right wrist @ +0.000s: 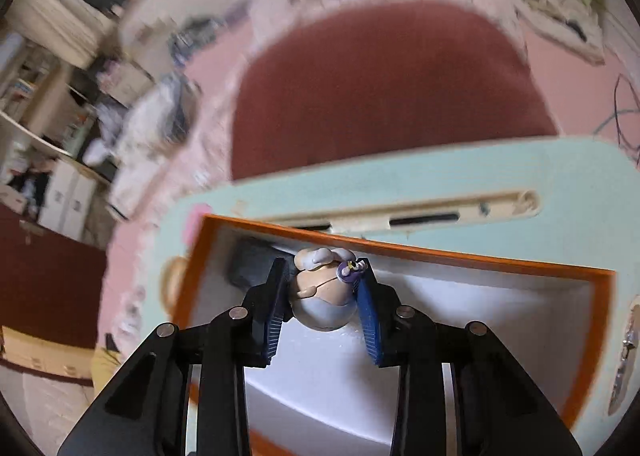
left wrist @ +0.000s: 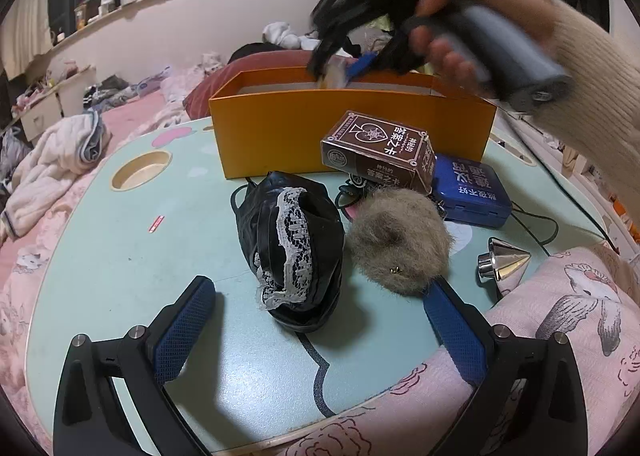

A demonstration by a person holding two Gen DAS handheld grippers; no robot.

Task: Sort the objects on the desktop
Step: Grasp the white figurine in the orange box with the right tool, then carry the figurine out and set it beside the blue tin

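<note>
While my left tongs (left wrist: pixel 316 340) hang spread and empty over the table (left wrist: pixel 120 264), the cap (left wrist: pixel 290 252), pompom (left wrist: pixel 400 244) and card boxes (left wrist: pixel 378 151) wait before the orange box (left wrist: pixel 352 131). From my right tongs (right wrist: pixel 322 296), pinching a figurine (right wrist: pixel 324 292) above that box (right wrist: pixel 460 258): small, hard, probably light; round belly looks slippery, so grip its middle.

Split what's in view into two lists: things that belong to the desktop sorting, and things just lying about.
Sorting:
orange box
small figurine clamped in the right gripper over the box
card box
blue tin
black lace-trimmed pouch
fur pompom
silver cone

Lying about:
red cushion
crumpled clothes
pink bedding
</note>
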